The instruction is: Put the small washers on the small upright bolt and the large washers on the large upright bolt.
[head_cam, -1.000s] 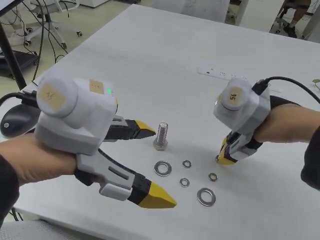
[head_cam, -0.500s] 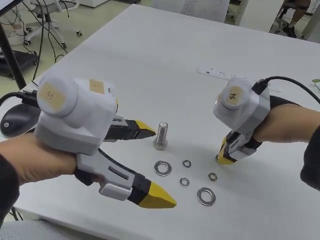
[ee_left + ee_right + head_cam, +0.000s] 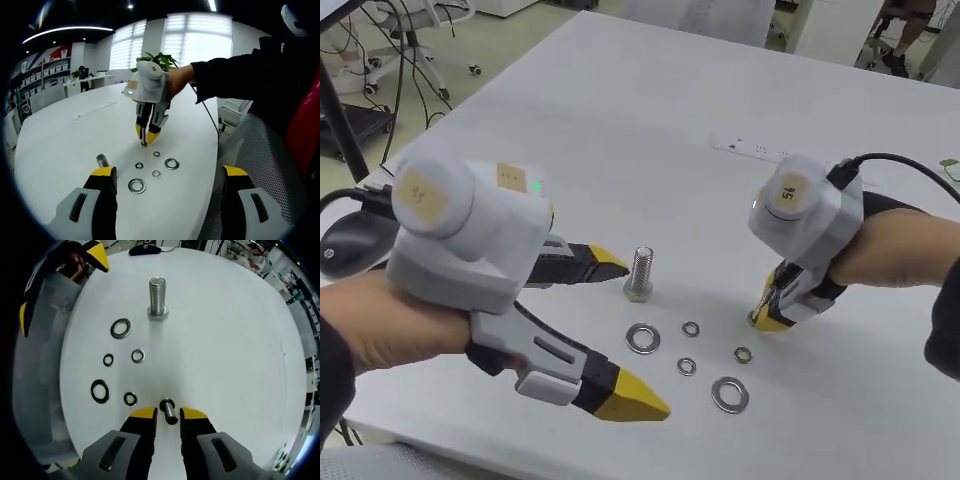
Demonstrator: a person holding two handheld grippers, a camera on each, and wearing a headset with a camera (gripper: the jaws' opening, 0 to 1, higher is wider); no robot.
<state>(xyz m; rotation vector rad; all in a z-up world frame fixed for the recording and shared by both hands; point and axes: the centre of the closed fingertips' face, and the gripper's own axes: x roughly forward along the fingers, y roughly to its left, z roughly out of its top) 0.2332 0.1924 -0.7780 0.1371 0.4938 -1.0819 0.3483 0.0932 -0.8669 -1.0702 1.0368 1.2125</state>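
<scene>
Washers lie flat on the white bench (image 3: 620, 130) toward its near edge, five in a loose cluster: two large washers (image 3: 643, 338) and three small washers (image 3: 691, 329), none touching another. My left gripper (image 3: 625, 332) hovers over that edge with its jaws spread wide. The cluster sits just ahead of the gap between them, and the large upright bolt (image 3: 639, 274) stands just beside one yellow jaw tip. My right gripper (image 3: 768, 312) points steeply down at the bench, across the cluster from my left. In the right gripper view the small upright bolt (image 3: 168, 411) stands between my right jaws, which are only narrowly apart. Whether they pinch it I cannot tell.
</scene>
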